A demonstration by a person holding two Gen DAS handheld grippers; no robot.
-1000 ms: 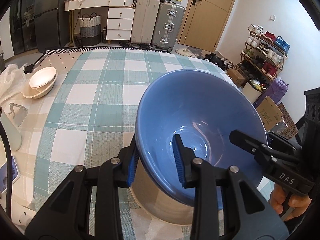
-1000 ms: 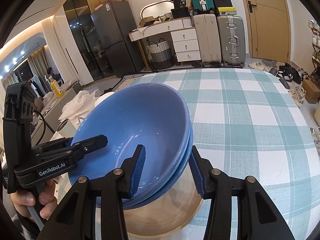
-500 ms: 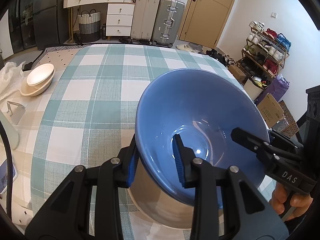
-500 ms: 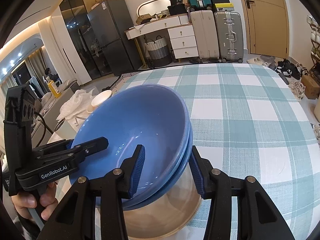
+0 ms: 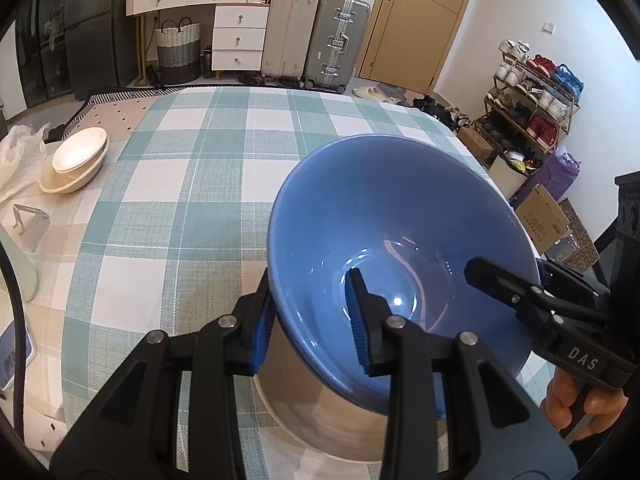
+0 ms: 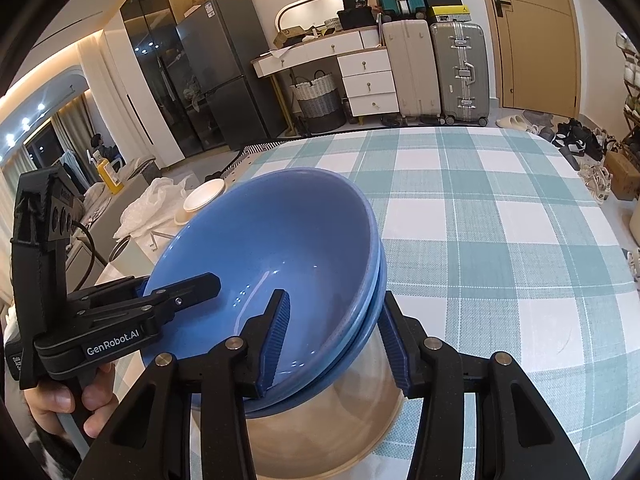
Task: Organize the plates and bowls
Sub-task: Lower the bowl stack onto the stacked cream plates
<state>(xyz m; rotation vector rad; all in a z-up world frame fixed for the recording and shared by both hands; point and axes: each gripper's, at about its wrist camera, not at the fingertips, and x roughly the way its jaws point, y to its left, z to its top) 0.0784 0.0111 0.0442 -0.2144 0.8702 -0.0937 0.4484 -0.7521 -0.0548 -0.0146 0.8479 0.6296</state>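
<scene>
Two nested bowls, blue inside (image 5: 392, 208) and beige outside (image 5: 304, 392), sit low over the checked cloth; whether the base touches it I cannot tell. My left gripper (image 5: 310, 292) is shut on the near rim, one finger inside and one outside. From the right side my right gripper (image 5: 520, 276) clamps the opposite rim. In the right wrist view the right gripper (image 6: 334, 304) pinches both stacked rims of the blue bowls (image 6: 280, 232), and the left gripper (image 6: 176, 284) holds the far left rim, with a hand below it.
A stack of cream bowls (image 5: 76, 160) stands at the table's left edge beside a white plastic bag (image 5: 16, 152) and a small metal stand (image 5: 30, 224). The green-and-white checked tablecloth (image 5: 192, 184) stretches away behind the bowls. Suitcases and a shoe rack stand beyond the table.
Both grips on the blue bowls are the same. The room behind has only drifted slightly in the frame.
</scene>
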